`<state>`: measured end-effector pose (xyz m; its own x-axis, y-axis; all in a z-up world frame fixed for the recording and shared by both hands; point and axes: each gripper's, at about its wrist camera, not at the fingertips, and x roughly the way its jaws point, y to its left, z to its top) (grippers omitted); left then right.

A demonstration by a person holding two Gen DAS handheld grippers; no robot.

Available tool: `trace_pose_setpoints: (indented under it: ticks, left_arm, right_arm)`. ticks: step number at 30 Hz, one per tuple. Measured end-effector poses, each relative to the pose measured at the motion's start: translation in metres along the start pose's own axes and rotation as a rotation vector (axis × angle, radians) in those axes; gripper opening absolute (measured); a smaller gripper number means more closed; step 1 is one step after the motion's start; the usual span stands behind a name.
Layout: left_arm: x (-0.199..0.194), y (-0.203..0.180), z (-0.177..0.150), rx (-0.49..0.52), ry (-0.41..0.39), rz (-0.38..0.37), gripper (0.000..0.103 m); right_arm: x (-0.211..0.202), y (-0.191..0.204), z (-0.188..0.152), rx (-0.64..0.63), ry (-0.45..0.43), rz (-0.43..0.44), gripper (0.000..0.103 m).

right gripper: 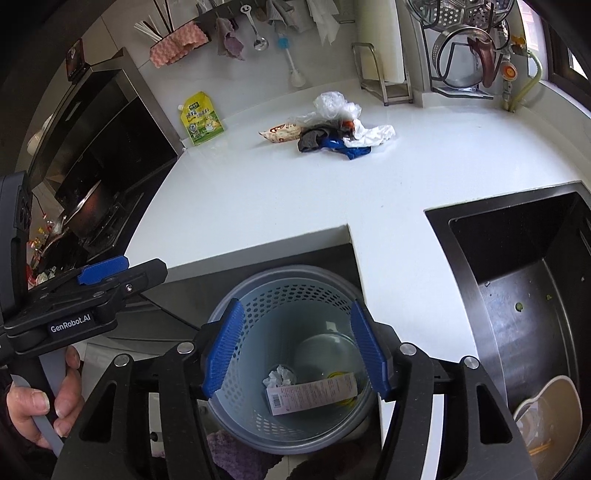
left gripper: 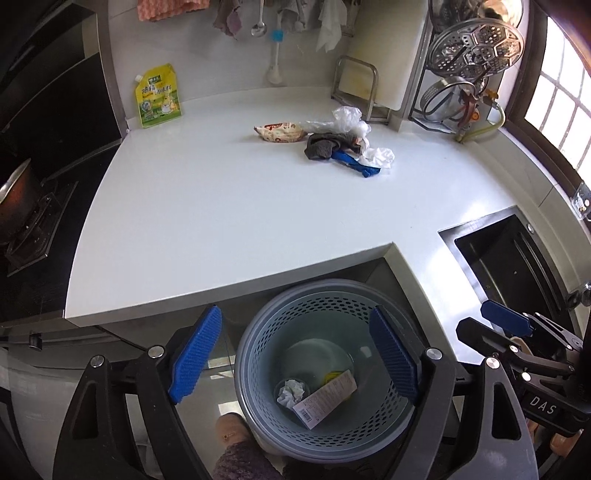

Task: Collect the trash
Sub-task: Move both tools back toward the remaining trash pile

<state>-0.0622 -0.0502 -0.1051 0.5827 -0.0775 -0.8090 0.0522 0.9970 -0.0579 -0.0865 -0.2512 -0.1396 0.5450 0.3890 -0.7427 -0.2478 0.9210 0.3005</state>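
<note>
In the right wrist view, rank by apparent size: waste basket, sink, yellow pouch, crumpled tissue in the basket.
1. Sink
2. Waste basket; close to the camera, so its true rank against the sink is unsure
3. Yellow pouch
4. Crumpled tissue

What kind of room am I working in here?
A home kitchen, most likely: a white countertop beside a stove with a pan, a black sink, and utensils hanging on the wall.

Bare countertop (left gripper: 229, 206) before trash pile (left gripper: 332, 144)
</note>
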Motion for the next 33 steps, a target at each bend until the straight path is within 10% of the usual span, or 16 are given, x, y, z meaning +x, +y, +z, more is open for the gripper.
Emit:
trace_pose_setpoints:
  ticks: [14,33]
  left_arm:
    - [0.019,0.024,0.069,0.047,-0.066,-0.057,0.084]
    - [0.147,0.043,0.204,0.206,-0.056,-0.224,0.085]
  right_arm:
    - [0.015,0.009,0.064,0.021,-0.092,-0.084,0.066]
    - [0.110,-0.028,0.153,0.264,-0.161,-0.303,0.066]
